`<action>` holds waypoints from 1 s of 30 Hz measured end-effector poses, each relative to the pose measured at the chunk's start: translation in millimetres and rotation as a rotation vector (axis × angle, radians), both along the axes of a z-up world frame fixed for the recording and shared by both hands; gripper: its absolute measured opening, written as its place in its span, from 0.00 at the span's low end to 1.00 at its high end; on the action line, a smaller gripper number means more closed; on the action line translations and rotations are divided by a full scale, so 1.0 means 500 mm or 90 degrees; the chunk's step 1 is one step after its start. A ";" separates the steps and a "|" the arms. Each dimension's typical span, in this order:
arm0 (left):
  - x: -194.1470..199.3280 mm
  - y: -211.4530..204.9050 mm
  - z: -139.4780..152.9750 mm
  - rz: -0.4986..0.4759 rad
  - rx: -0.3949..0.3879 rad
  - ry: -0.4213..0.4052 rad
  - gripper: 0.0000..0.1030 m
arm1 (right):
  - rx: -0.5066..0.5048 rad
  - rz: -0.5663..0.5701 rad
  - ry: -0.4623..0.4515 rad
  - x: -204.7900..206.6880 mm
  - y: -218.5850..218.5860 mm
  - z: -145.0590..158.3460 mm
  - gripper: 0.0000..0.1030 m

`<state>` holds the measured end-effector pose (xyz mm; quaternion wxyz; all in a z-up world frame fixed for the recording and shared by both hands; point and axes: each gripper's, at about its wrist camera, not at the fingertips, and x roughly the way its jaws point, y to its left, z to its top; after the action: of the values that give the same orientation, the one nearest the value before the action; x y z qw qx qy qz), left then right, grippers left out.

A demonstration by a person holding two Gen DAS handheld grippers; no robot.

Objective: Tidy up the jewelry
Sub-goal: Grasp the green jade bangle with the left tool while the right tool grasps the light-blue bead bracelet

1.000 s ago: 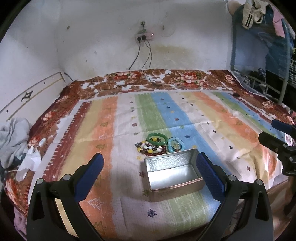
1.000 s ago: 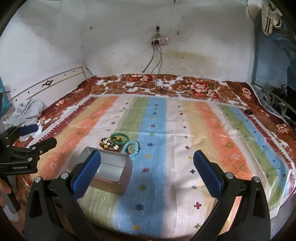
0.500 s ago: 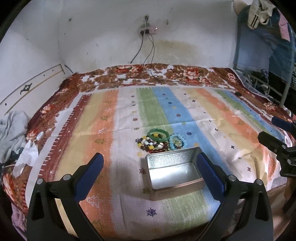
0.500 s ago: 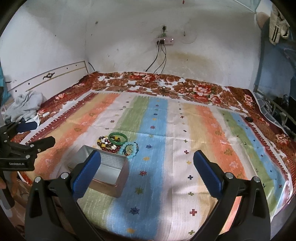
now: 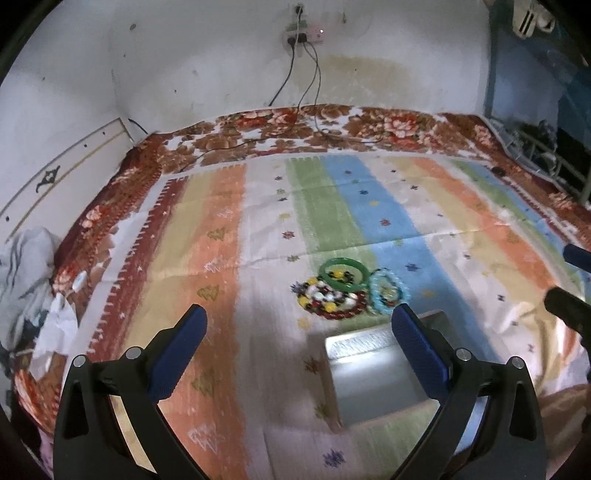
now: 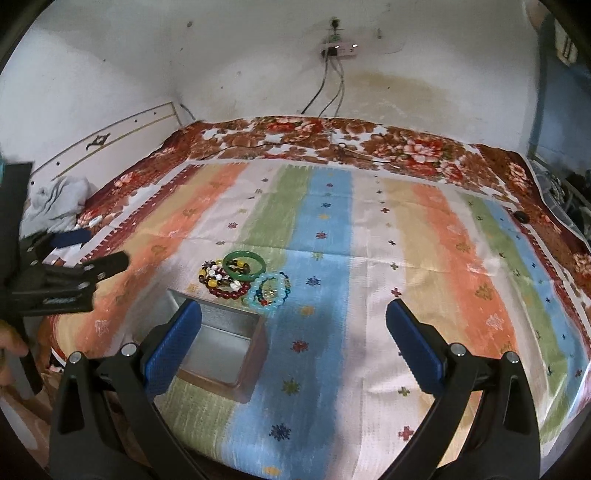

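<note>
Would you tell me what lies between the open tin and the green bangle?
In the right wrist view, mixed and dark red bead bracelets lie between the tin and green bangle.

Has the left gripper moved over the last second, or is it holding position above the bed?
Yes. The left gripper has moved forward and leftward: in its view the metal tin has slid toward the lower right and grown, and the wall socket has risen.

Bed (image 6: 424,280) covered by a striped sheet over a floral blanket (image 6: 406,147). Open metal tin (image 6: 221,347) near edge; bracelets (image 6: 243,277) clustered just beyond it, grey cloth (image 6: 55,206) far left
</note>
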<state>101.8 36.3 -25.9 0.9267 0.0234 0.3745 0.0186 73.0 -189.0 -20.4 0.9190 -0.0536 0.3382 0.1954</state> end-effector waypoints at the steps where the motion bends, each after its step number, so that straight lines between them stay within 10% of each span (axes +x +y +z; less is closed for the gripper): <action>1: 0.014 0.000 -0.004 -0.001 -0.003 0.008 0.95 | 0.000 0.002 0.006 0.006 0.002 -0.003 0.95; 30: 0.231 0.037 -0.142 -0.006 -0.081 0.180 0.89 | -0.008 -0.009 0.227 0.231 0.048 -0.130 0.95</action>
<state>217.3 54.6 -96.7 0.8643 -0.0313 0.5018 -0.0128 188.4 -164.8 -85.3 0.8453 -0.0216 0.4976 0.1932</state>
